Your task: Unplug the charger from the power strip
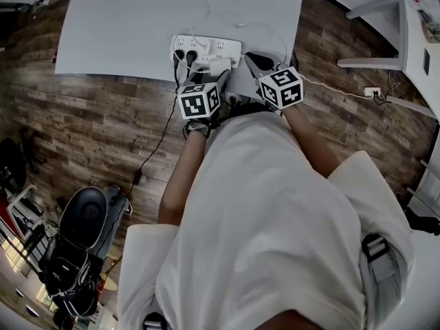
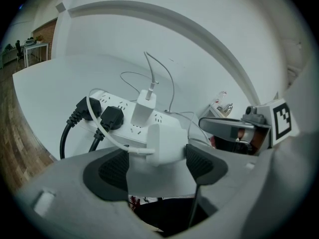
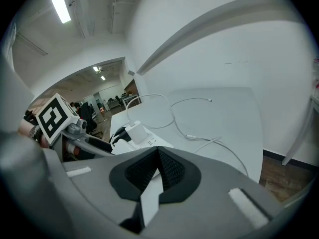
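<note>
Charger point(image 2: 164, 143): lying loose on bench point(image 2: 50, 88) just before power strip point(image 2: 124, 118)
Left gripper point(image 2: 155, 166): wide open around it, not clamping
Right gripper point(image 3: 158, 171): closed, empty
Risk: withdrawing could snag its cable point(image 2: 107, 133), dragging charger

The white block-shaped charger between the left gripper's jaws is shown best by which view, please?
Left gripper view: the white block-shaped charger sits close, central. Head view shows it tiny; right gripper view hardly shows it.

a blocky white charger point(image 2: 164, 142) lies unplugged, just beside the long white power strip point(image 2: 130, 128).
</note>
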Motion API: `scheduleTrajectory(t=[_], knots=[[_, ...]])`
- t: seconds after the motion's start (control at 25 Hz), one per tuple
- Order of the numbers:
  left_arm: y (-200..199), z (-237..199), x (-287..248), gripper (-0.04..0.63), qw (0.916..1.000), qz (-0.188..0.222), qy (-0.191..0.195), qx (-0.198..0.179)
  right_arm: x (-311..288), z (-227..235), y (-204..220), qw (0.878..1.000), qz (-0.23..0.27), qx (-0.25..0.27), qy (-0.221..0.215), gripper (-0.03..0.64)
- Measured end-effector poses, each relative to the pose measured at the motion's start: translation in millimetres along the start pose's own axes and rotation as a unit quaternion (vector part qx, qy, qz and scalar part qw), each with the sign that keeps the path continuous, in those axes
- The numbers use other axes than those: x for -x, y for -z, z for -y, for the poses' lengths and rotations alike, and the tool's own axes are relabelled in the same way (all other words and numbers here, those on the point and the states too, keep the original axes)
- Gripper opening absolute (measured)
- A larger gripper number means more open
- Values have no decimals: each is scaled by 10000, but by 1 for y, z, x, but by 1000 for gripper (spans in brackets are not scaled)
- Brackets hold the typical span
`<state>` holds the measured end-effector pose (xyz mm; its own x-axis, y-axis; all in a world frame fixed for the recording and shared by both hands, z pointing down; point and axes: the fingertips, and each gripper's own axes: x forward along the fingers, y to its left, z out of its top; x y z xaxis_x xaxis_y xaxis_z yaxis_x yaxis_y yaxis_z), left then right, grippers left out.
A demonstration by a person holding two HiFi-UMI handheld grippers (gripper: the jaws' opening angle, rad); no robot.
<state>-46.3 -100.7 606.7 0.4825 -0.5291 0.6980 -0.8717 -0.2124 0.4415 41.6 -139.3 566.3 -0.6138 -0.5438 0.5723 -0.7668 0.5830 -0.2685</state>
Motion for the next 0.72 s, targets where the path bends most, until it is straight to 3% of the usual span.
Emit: scheduleTrajectory(t=[0.72], knots=[[8,-2,0,359,9999,-93,81,-2,-10,-5,3,9999,-139,46,-33,2]])
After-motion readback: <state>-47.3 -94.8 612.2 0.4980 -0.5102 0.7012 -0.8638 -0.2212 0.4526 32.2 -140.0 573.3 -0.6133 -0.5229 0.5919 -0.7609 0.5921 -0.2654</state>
